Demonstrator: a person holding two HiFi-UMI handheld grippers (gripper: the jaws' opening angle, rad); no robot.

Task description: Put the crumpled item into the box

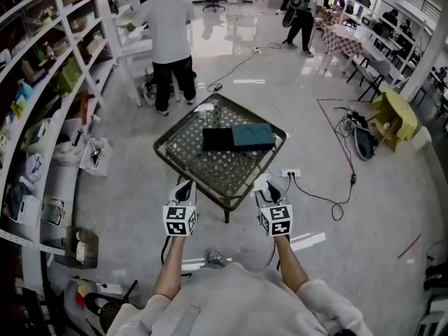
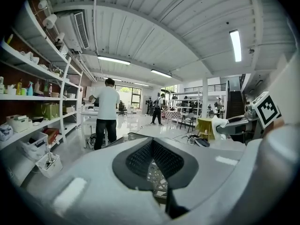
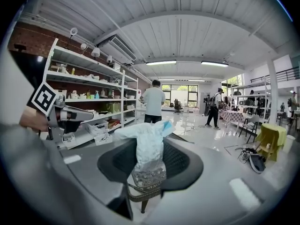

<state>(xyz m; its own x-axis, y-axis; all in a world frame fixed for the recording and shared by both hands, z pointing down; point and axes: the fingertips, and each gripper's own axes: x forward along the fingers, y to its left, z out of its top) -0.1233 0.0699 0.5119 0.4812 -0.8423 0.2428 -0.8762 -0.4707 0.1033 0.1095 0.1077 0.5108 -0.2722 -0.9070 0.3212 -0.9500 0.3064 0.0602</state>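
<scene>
A small wicker table with a glass top stands ahead of me, and a flat dark box, black with a teal end, lies on it. My right gripper is shut on the crumpled item, a white wad of paper or plastic with a blue edge that sticks up between the pads. In the head view the wad shows as a white lump at the table's near edge. My left gripper hovers beside it at the same edge, its fingertips meeting with nothing between them.
A person in a white shirt stands just beyond the table. Shelving full of items runs along the left. A power strip and cables lie on the floor to the right, near a yellow object. A small white thing sits on the table's far corner.
</scene>
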